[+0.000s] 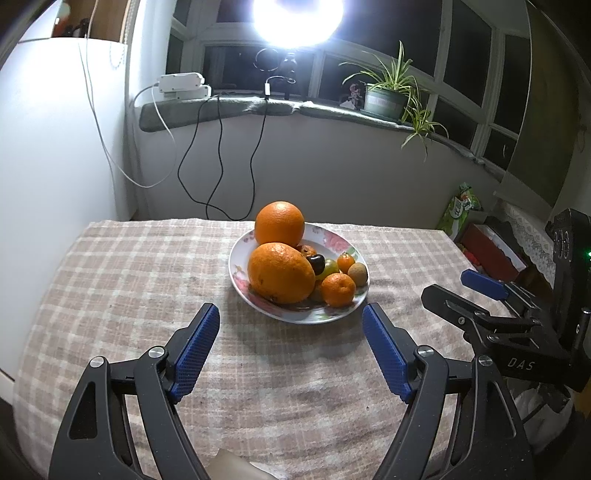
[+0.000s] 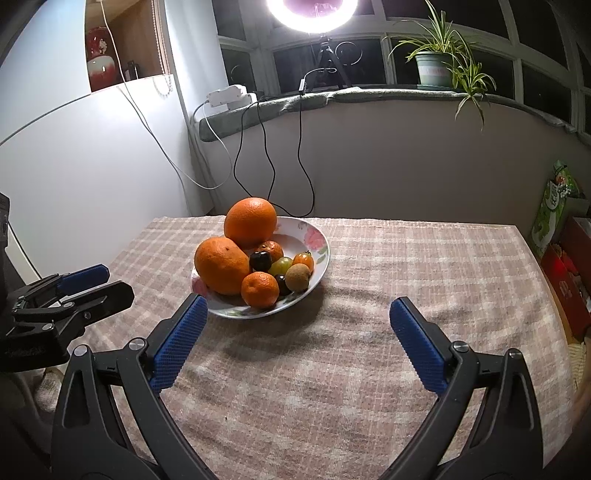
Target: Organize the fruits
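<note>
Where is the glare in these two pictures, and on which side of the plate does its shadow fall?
Left wrist view: the ring light burns out white at top centre. Right wrist view: same glare at the top edge; the plate casts its shadow toward the camera on the checked cloth.

Oranges (image 1: 279, 272) orange; cloth (image 1: 147, 266) checked (beige-white).

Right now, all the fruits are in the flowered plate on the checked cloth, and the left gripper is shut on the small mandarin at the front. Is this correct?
Not quite. The left gripper is open and holds nothing; the left wrist view shows its pads apart, short of the plate. The small mandarin lies free at the plate's front. The rest is right: the fruits are in the flowered plate on the checked cloth.
</note>
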The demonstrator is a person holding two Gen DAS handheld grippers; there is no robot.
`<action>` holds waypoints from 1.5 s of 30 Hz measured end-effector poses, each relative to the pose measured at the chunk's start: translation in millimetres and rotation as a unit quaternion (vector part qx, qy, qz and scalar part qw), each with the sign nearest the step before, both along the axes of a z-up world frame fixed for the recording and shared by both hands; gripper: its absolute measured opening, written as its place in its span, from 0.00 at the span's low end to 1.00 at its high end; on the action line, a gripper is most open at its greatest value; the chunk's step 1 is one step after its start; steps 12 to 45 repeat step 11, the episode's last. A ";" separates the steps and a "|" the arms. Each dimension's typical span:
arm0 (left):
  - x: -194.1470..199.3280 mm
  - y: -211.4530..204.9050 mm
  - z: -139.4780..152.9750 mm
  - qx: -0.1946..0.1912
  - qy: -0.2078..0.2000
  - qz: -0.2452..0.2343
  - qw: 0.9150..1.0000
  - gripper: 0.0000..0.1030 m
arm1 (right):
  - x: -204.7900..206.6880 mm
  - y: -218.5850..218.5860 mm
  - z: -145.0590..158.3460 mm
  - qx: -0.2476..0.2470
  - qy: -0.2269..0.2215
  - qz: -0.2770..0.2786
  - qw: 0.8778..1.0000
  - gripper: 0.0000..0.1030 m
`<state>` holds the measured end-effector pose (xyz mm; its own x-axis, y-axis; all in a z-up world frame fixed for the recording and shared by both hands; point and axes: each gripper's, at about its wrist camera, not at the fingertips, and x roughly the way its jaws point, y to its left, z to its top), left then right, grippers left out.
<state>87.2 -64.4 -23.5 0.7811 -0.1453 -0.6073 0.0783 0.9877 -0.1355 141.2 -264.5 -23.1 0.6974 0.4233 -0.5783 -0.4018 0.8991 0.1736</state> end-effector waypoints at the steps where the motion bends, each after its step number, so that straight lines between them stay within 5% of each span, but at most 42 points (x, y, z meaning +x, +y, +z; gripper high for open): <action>1: -0.6 -0.3 -0.1 0.001 -0.001 0.000 1.000 0.78 | 0.0 0.1 0.0 0.000 0.000 0.000 1.000 0.98; 45: -2.1 0.3 0.5 0.005 -0.007 0.000 1.000 0.78 | 1.0 -1.9 -2.9 -0.001 0.004 -0.003 1.000 0.98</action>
